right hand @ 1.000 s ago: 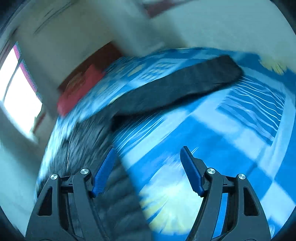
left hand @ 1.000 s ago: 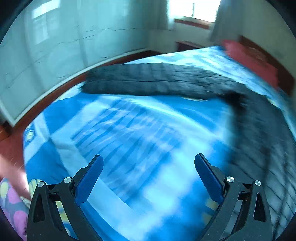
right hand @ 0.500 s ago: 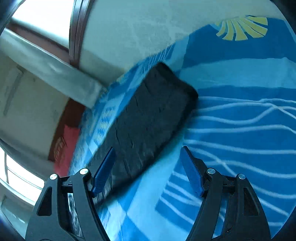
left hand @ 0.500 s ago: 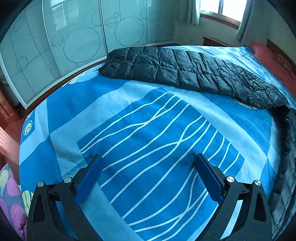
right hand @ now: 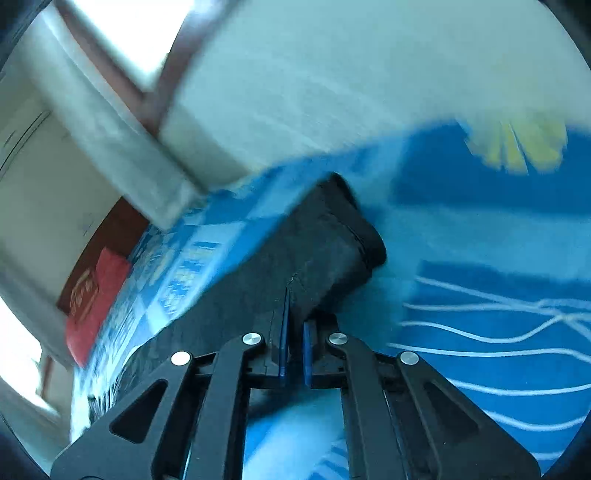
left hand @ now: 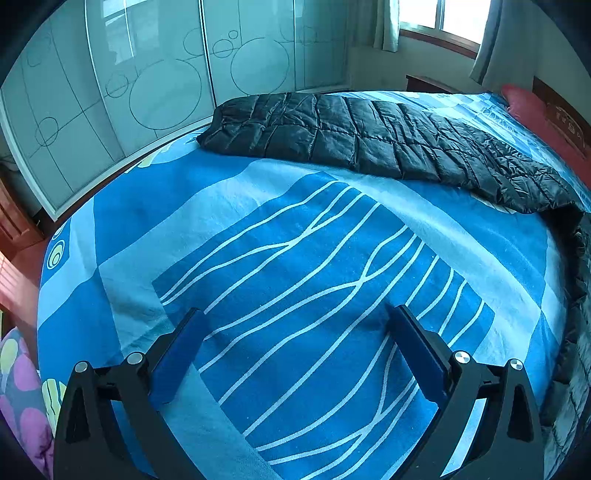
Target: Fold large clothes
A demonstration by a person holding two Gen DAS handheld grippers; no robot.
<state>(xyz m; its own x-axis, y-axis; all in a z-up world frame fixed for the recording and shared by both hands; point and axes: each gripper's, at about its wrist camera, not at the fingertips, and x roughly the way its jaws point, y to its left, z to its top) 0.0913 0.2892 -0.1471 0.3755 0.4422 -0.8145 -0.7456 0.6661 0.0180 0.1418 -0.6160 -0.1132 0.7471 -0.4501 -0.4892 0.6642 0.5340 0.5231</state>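
Observation:
A black quilted down jacket (left hand: 369, 140) lies across the far part of a bed with a blue patterned sheet (left hand: 295, 258); its long sleeve runs left to a cuff near the far edge. My left gripper (left hand: 295, 343) is open and empty, low over the bare sheet, well short of the jacket. In the right wrist view the same jacket (right hand: 258, 288) lies under my right gripper (right hand: 293, 314), whose jaws are shut on a fold of the sleeve fabric near the cuff (right hand: 351, 236).
Frosted sliding wardrobe doors (left hand: 147, 81) stand beyond the bed's far edge. A red pillow (left hand: 535, 114) lies at the headboard end; it also shows in the right wrist view (right hand: 96, 295). A spotted cloth (left hand: 18, 387) sits at the bed's left corner. A window (left hand: 443, 18) is at the back.
My right gripper moved down onto the jacket sleeve and closed on its fabric; it was open before. My left gripper stayed open and drifted slightly nearer the sheet.

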